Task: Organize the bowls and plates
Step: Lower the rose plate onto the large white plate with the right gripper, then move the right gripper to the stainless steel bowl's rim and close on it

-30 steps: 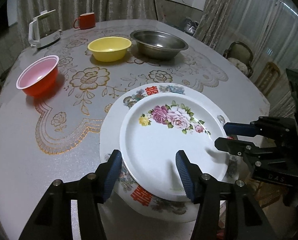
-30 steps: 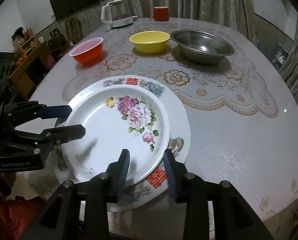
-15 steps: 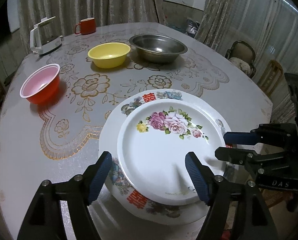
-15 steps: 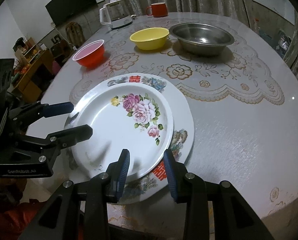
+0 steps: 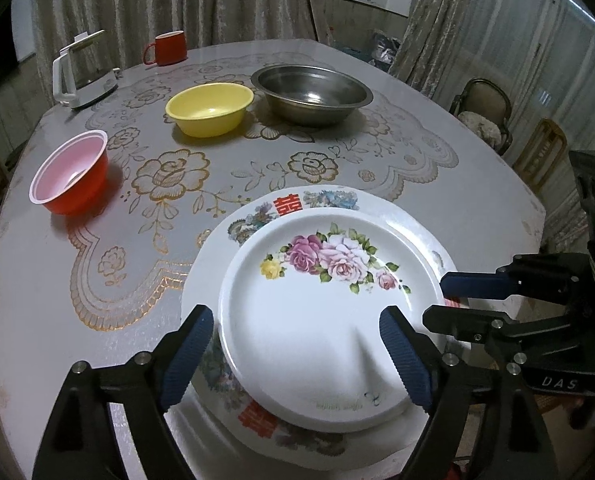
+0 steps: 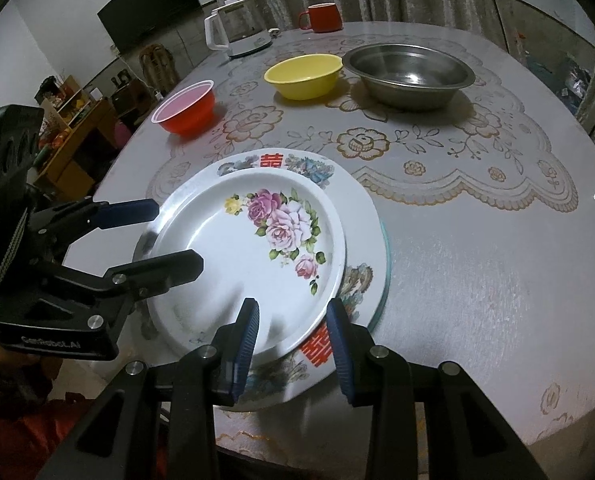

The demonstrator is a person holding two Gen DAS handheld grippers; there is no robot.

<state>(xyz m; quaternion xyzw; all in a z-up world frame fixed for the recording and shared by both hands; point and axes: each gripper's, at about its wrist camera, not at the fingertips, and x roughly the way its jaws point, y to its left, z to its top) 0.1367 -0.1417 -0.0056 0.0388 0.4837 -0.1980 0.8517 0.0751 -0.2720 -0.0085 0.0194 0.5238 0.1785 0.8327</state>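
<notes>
**Fingers spread, plates stacked at near table edge**

Left gripper (image 5: 295, 356): fingers spread wide, astride the near rim of the rose-patterned plate (image 5: 321, 320), apparently not touching it. Right gripper (image 6: 293, 338): fingers parted moderately over the same rim, holding nothing.

Rose-patterned plate: nested on the larger red-character plate (image 6: 357, 216), likely stacked to save space.

Red bowl (image 5: 71, 174), yellow bowl (image 5: 209, 108), steel basin (image 5: 311, 94): separate, well apart from the plates, likely awaiting nesting.

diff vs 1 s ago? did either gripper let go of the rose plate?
The left gripper opened wide and backed off the rose plate, which lies stacked on the big plate. The right gripper also opened and holds nothing. Unmoved: red bowl, yellow bowl, steel bowl.
</notes>
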